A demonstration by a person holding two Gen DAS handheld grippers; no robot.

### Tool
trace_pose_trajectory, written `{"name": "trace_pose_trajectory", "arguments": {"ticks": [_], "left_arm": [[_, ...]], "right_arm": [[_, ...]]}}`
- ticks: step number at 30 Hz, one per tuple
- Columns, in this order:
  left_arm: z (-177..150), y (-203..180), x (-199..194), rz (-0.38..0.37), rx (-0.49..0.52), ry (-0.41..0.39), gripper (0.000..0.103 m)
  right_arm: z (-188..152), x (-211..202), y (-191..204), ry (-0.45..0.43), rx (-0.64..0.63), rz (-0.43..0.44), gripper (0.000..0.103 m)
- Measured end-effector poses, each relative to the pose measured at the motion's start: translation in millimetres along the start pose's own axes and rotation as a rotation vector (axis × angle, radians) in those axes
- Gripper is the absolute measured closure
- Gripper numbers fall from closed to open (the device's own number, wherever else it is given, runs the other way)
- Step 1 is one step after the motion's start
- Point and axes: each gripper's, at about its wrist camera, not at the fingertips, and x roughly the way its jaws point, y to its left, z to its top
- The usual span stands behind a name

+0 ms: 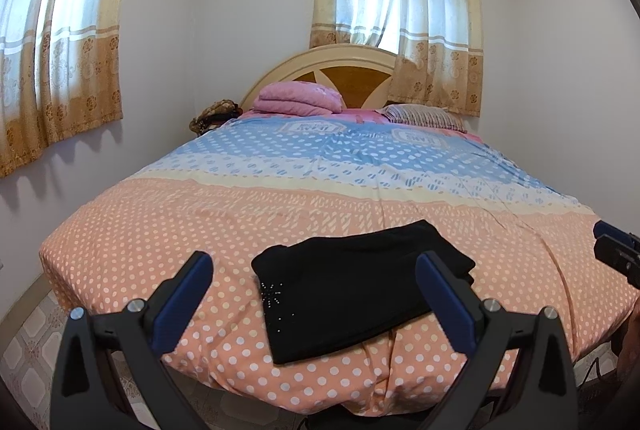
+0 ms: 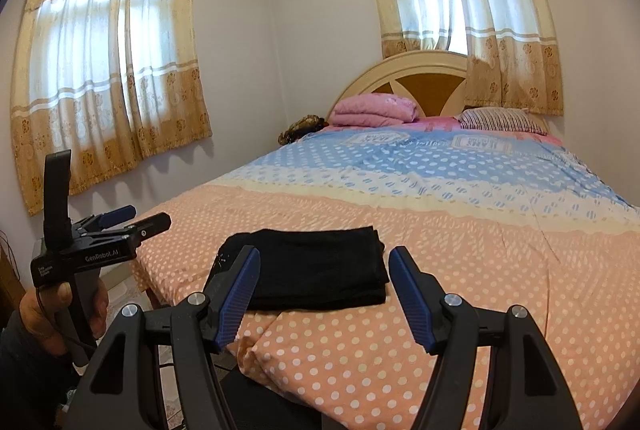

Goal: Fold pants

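Black pants [image 1: 360, 282] lie folded into a compact rectangle near the foot of the bed, with a small sparkly star pattern at their near left corner. My left gripper [image 1: 314, 266] hovers just in front of them, its jaws wide open and its blue pads clear of the cloth. In the right wrist view the pants [image 2: 320, 266] lie flat beyond my right gripper [image 2: 324, 254], which is open with nothing held. A hand [image 2: 60, 314] holds the left gripper [image 2: 148, 216] off the bed's left corner. The right gripper [image 1: 604, 238] shows at the right edge.
The bed cover [image 1: 200, 222] is orange with white dots near me and blue farther back. A folded pink blanket [image 1: 298, 97] and a striped pillow [image 1: 424, 115] lie by the headboard [image 1: 352, 69]. Tiled floor [image 1: 28, 342] runs along the left side.
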Motion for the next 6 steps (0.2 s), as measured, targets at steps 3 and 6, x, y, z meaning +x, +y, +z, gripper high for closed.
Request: {"name": "trace_pose_trajectory", "arguments": {"ticks": [3,6], "left_arm": [[-2.3,-1.7,0.6,0.008,0.009,-0.002,0.000],[-3.1,-2.7,1.8,0.004,0.012,0.001,0.000]], "right_arm": [[-1.6,1.4,1.6,0.007,-0.005,0.000,0.035],[-2.5,0.9,1.1,0.013,-0.001,0.003,0.035]]}}
